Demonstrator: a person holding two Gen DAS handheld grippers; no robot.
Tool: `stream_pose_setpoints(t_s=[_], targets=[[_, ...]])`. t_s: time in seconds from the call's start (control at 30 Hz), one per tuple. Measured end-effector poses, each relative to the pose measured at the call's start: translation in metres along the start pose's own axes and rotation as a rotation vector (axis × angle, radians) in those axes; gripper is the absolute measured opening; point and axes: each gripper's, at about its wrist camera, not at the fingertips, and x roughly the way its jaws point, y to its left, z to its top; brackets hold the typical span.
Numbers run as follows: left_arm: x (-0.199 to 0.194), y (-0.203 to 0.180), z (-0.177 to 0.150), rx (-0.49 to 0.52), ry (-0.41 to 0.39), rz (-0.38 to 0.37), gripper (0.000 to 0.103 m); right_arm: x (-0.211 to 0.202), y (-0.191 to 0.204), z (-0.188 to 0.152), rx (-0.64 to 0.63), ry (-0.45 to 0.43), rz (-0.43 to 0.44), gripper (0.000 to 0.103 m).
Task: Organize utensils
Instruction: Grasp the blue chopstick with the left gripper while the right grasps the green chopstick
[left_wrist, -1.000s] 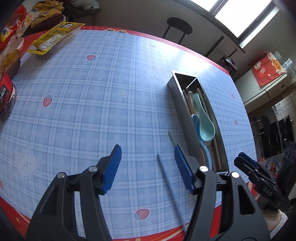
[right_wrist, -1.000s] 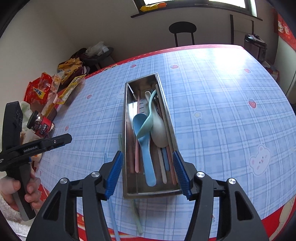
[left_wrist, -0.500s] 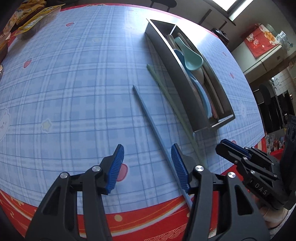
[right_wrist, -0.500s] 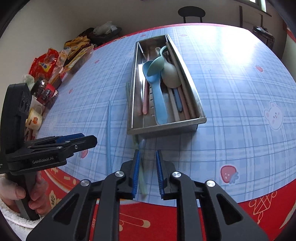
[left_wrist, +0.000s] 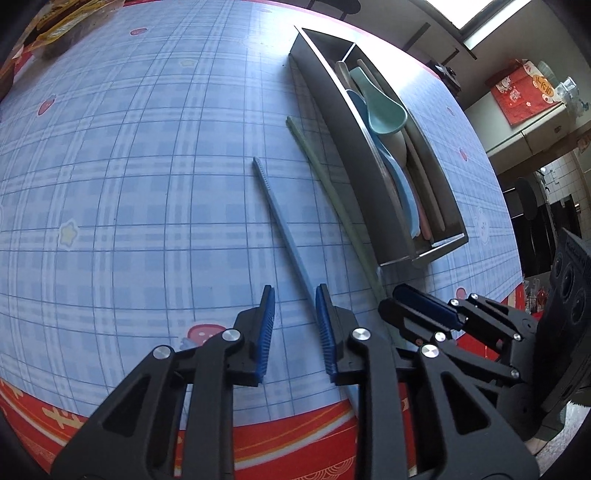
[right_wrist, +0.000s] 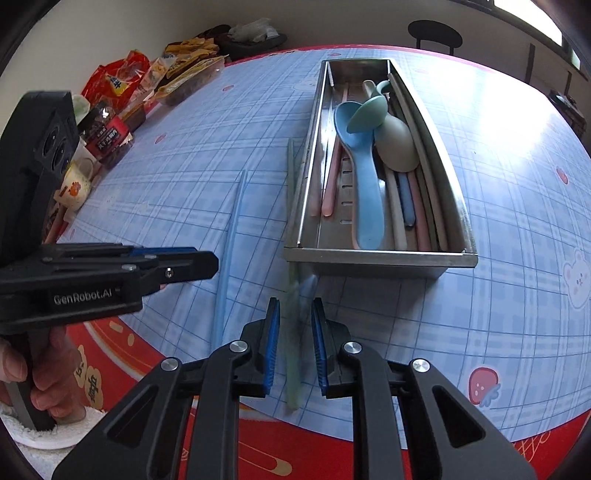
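In the left wrist view, the left gripper (left_wrist: 293, 295) is pointing down at the bench (left_wrist: 129, 184), its jaws having just been closing. They are standing narrowly apart, and the blue chopstick (left_wrist: 280, 221) is running ahead from just inside the right jaw — no pinch is showing. The green chopstick (left_wrist: 325, 177) is lying right of the jaws, along the tray (left_wrist: 354, 129), which is holding spoons (left_wrist: 384, 110).

In the right wrist view, the right gripper (right_wrist: 294, 306) is straddling the green chopstick (right_wrist: 293, 325) — blurred, with a sliver of gap either side, so I cannot tell whether the jaws are pinching it. The tray (right_wrist: 376, 256) is sitting just ahead, the blue chopstick (right_wrist: 231, 236) to the left beside the left gripper (right_wrist: 207, 264).
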Motion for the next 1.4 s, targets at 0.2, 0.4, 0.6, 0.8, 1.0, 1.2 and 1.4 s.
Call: stream_pose_setpoints(t_s=[0.2,0.4,0.6,0.8,1.0,1.2,1.4], targets=[[0.004,-0.003,0.009,-0.016,0.01,0.009,0.026,-0.001,-0.001,-0.004,-0.016,0.015,-0.018,0.007],[0.01,-0.018,0.009,0.036,-0.002,0.062,0.03,-0.005,-0.008,-0.014,0.016,0.01,0.002,0.007],[0.013,-0.031,0.005,0.092,-0.015,0.129,0.031,-0.006,-0.009,-0.015,0.031,0.002,0.007,0.007],[0.014,-0.032,0.005,0.099,-0.024,0.142,0.032,-0.008,-0.011,-0.017,0.038,-0.002,0.01,0.007],[0.017,-0.04,0.003,0.149,-0.027,0.192,0.032,-0.009,-0.012,-0.018,0.043,-0.008,0.01,0.007],[0.019,-0.042,0.001,0.194,-0.038,0.252,0.016,-0.009,-0.012,-0.019,0.047,-0.011,0.01,0.007],[0.01,-0.016,0.003,0.094,-0.036,0.154,0.01,-0.009,-0.012,-0.019,0.055,-0.013,0.008,0.007]])
